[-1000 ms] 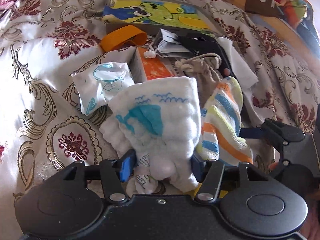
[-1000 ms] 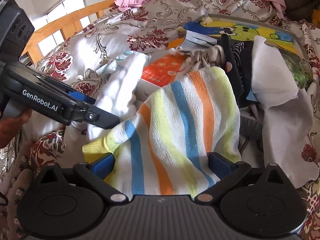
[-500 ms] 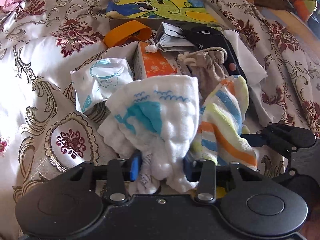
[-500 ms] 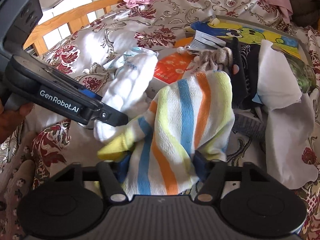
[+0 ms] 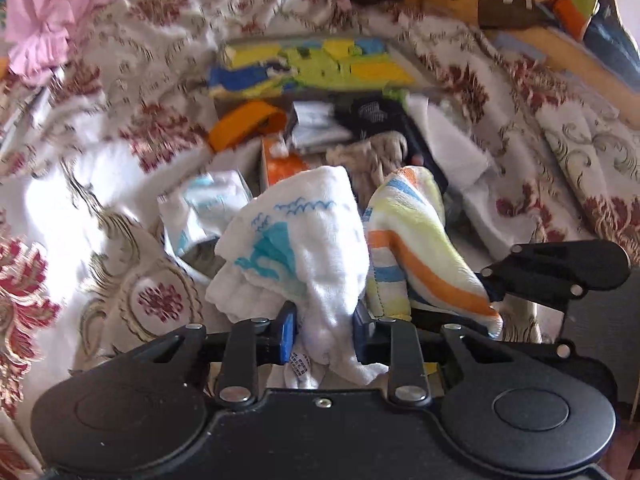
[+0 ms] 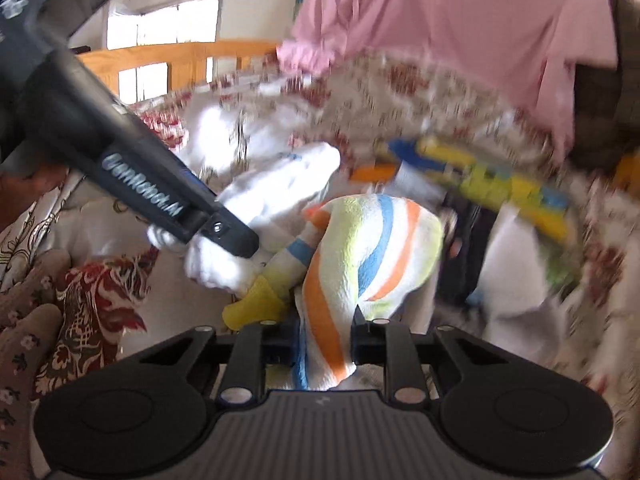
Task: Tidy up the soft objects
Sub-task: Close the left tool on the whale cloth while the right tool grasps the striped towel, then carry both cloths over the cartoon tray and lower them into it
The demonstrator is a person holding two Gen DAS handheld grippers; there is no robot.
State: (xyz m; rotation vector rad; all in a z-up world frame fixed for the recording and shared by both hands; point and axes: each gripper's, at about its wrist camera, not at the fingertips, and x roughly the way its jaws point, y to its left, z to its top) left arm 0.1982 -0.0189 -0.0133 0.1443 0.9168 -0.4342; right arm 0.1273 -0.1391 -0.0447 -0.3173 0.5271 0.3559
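My left gripper (image 5: pixel 325 330) has its jaws closing on a white muslin cloth (image 5: pixel 304 248) with a blue whale print, bunched between the blue pads and lifted off the bedspread. Right beside it hangs a striped towel (image 5: pixel 416 248) in yellow, orange and blue. In the right wrist view the same striped towel (image 6: pixel 360 256) is pinched in my right gripper (image 6: pixel 325 344), whose jaws are also closing on it. There the white cloth (image 6: pixel 276 200) shows behind the left gripper's black arm (image 6: pixel 132 168).
A floral bedspread (image 5: pixel 132 152) lies under everything. Behind the cloths sits a pile: a cartoon-print box (image 5: pixel 316 68), an orange band (image 5: pixel 244 124), an orange carton (image 5: pixel 284 164), a beige pouch (image 5: pixel 372 156), black fabric (image 5: pixel 376 116). Pink cloth (image 6: pixel 460 28) and a wooden rail (image 6: pixel 180 56) lie beyond.
Both grippers have narrowed onto their cloths, bunching them, and risen from the bed. The right gripper has tilted up, so the wall, window and pink cloth now show.
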